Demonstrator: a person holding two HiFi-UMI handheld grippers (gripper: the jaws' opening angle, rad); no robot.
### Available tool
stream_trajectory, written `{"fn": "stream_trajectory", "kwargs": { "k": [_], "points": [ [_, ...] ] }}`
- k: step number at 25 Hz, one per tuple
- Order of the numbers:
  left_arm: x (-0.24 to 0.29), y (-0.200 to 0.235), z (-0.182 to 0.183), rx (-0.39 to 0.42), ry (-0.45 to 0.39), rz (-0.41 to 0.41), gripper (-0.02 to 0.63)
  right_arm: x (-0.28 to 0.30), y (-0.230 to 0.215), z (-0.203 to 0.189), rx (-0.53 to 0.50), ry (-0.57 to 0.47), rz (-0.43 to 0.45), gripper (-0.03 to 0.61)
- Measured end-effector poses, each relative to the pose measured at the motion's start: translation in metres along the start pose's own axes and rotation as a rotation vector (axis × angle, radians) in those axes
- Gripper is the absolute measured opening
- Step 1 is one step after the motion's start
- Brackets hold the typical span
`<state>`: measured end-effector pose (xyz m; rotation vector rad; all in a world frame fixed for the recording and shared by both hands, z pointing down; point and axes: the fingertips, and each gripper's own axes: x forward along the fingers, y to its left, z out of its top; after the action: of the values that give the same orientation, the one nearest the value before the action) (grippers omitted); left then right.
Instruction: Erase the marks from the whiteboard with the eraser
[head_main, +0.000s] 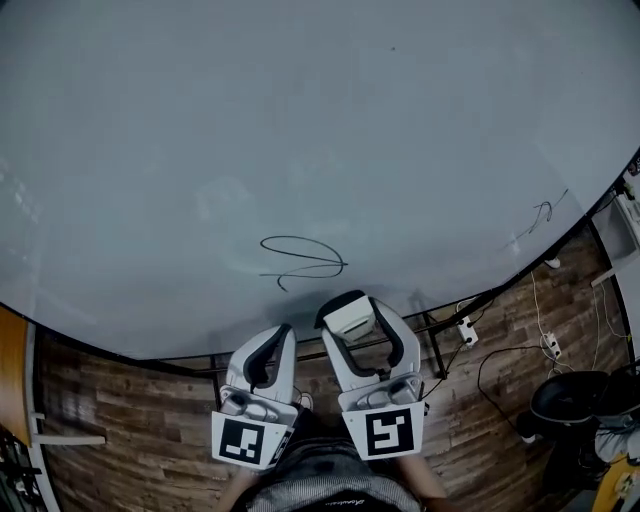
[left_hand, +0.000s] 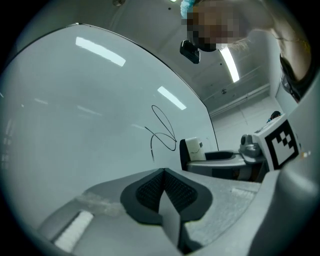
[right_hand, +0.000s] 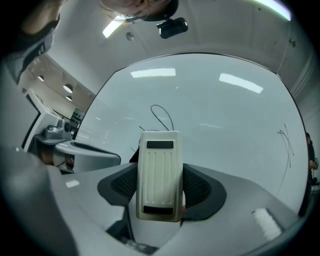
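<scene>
- Left gripper (head_main: 284, 335): lower centre-left of the head view, jaws together with nothing between them. In its own view the two black ribbed pads (left_hand: 150, 192) meet along one line. Left marker cube (head_main: 245, 440) sits at its near end, bottom of frame.
- Its tip points up-frame at the whiteboard (head_main: 300, 120); can't tell if it touches.
- Whiteboard: fills the upper two thirds of the head view, pale grey, mostly clean, some glare.
- Loop scribble (head_main: 305, 258): thin black line at the centre of the head view, just above both gripper tips.
- Right gripper (head_main: 353, 322): just right of the left one, side by side, not touching. Jaws are clamped on the eraser (head_main: 350, 316). Right marker cube (head_main: 390, 432) is below it in frame.
- Eraser: cream, ribbed back with a dark strip at each end, facing the right gripper view. It stands upright at centre frame with one pad on each long side. Its top end is just below the loop scribble; contact with the board can't be told.
- Small scribble (head_main: 540, 212): right side of the head view, near the board's lower right edge, well apart from the eraser.
- Wood-plank floor (head_main: 130, 400) runs along the bottom of the head view; cables and white power strips (head_main: 465, 331) are at lower right.
</scene>
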<state>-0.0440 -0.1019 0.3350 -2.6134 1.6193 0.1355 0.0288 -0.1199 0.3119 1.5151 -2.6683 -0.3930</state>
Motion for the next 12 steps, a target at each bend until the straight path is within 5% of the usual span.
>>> {"fn": "stream_trajectory", "kwargs": {
  "k": [8, 12],
  "points": [
    [-0.021, 0.028, -0.006, 0.001, 0.033, 0.093, -0.002, 0.025, 0.04, 0.006, -0.177, -0.021, 0.055, 0.262],
    [-0.032, 0.049, -0.009, 0.001, 0.052, 0.126, -0.002, 0.037, 0.051, 0.021, -0.17, -0.059, 0.04, 0.262]
  ]
}}
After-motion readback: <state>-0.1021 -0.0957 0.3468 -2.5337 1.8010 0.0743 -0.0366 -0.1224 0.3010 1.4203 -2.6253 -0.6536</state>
